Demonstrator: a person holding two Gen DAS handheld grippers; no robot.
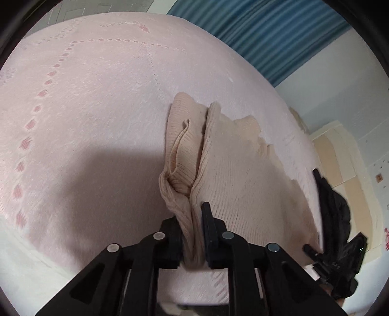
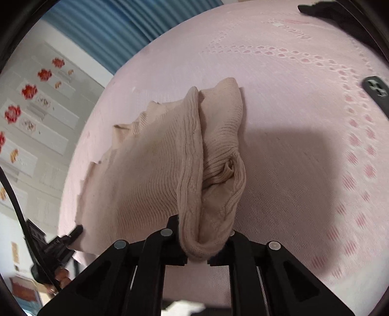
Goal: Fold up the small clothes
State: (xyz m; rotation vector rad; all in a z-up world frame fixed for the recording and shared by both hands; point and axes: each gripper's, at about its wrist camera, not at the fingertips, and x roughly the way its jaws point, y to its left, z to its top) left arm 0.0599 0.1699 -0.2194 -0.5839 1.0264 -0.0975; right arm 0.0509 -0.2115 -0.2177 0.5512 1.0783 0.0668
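A beige ribbed knit garment (image 1: 233, 170) hangs in folds over the pink bedspread (image 1: 85, 109), stretched between both grippers. My left gripper (image 1: 192, 218) is shut on one bunched edge of it, and cloth fills the gap between the black fingers. My right gripper (image 2: 203, 227) is shut on the other bunched edge of the garment (image 2: 150, 165). Each gripper also shows in the other's view: the right gripper (image 1: 313, 250) at the cloth's far corner, and the left gripper (image 2: 75, 232) likewise, with a hand (image 2: 60, 277) behind it.
The pink bedspread (image 2: 304, 145) with its dotted pattern spreads around the garment. A dark grey object (image 2: 375, 91) lies on it at the right and something black (image 2: 316, 9) at the top. A blue curtain (image 1: 267, 36) and a pale wall (image 2: 36, 109) stand beyond the bed's edge.
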